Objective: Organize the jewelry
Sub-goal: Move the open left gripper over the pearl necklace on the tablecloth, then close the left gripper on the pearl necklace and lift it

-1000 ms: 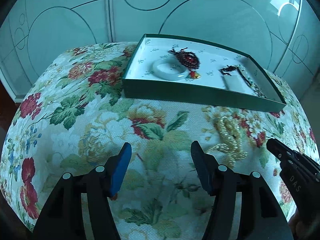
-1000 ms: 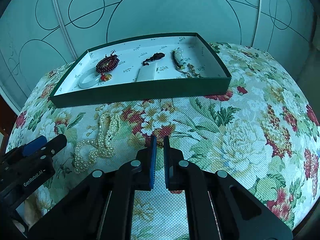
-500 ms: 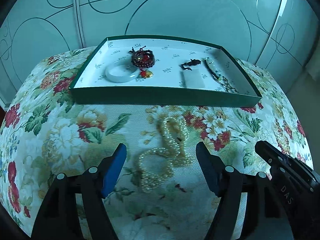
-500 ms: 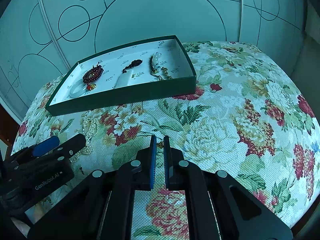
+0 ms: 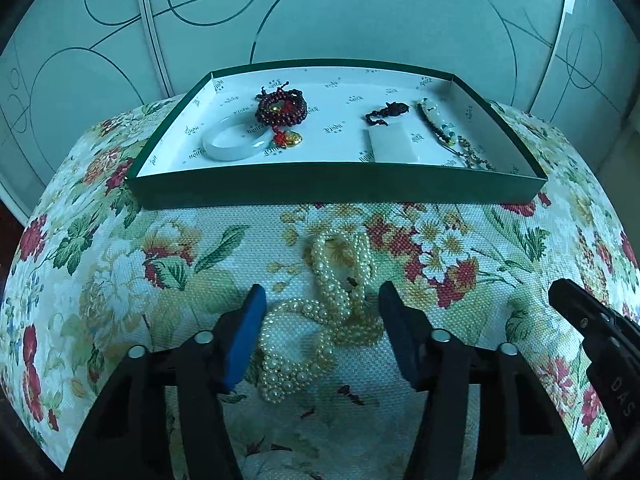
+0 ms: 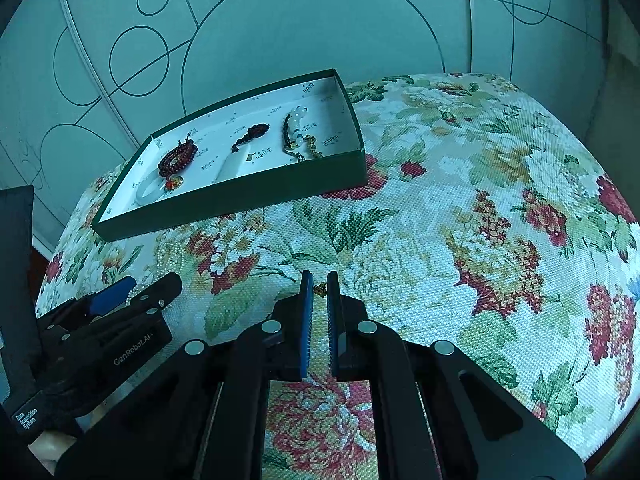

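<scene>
Pearl necklace (image 6: 168, 256) mostly hidden behind left hand-held gripper (image 6: 132, 292), tray print (image 5: 332, 130) too small to read

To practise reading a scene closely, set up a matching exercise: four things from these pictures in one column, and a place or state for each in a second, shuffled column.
Column 1
1. pearl necklace
2. white bangle
3. left gripper
4. right gripper

Column 2
A. inside the green box, at its left end
B. fingers wide apart
C. on the flowered cloth, outside the box
D. fingers nearly together, nothing between them

Pairs: 1-C, 2-A, 3-B, 4-D
</scene>
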A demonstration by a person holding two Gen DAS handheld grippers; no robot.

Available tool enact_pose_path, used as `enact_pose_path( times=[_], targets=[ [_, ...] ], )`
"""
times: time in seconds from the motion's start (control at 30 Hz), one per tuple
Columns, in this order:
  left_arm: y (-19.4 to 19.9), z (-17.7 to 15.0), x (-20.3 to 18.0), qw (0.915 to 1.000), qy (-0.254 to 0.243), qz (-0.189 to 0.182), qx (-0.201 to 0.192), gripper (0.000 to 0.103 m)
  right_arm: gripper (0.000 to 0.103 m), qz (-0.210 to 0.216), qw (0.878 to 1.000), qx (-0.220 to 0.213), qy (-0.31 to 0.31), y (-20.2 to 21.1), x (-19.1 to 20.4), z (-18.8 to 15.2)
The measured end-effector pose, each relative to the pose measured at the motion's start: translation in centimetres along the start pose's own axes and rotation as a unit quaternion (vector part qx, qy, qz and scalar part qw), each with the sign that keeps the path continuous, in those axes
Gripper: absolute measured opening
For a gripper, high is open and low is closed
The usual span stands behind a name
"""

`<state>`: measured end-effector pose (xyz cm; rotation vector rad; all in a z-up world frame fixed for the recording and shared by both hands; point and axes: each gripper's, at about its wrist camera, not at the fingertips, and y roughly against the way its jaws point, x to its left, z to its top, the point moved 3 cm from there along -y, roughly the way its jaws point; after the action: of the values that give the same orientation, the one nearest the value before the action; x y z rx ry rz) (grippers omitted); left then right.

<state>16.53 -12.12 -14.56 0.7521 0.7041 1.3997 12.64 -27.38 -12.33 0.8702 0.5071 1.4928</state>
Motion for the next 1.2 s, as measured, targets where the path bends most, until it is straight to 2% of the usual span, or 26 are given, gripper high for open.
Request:
enact_pose_path(
  times=[0.1, 0.2, 0.83, 1.2],
  targets=[
    [0.0, 0.2, 0.1, 1.0000, -0.001, 0.002, 0.000, 0.040, 0.007, 0.001, 1.000, 0.001, -0.001, -0.1, -0.1, -0.1],
    [-0.2, 0.1, 0.2, 1.0000, -0.005, 0.008, 0.000, 0.022, 0.007, 0.001, 1.000, 0.002, -0.002, -0.2, -0.1, -0.1],
    [0.1, -0.5, 1.0, 1.0000, 0.000, -0.002, 0.000, 0.019, 0.007, -0.004, 1.000, 0.001, 0.012, 0.1, 0.5, -0.2],
    [0.8, -0.3, 2.7, 0.9999, 0.010, -0.004, -0.006, 0.019, 0.007, 0.000, 0.999, 0.003, 0.033, 0.1, 2.4, -0.4]
  ],
)
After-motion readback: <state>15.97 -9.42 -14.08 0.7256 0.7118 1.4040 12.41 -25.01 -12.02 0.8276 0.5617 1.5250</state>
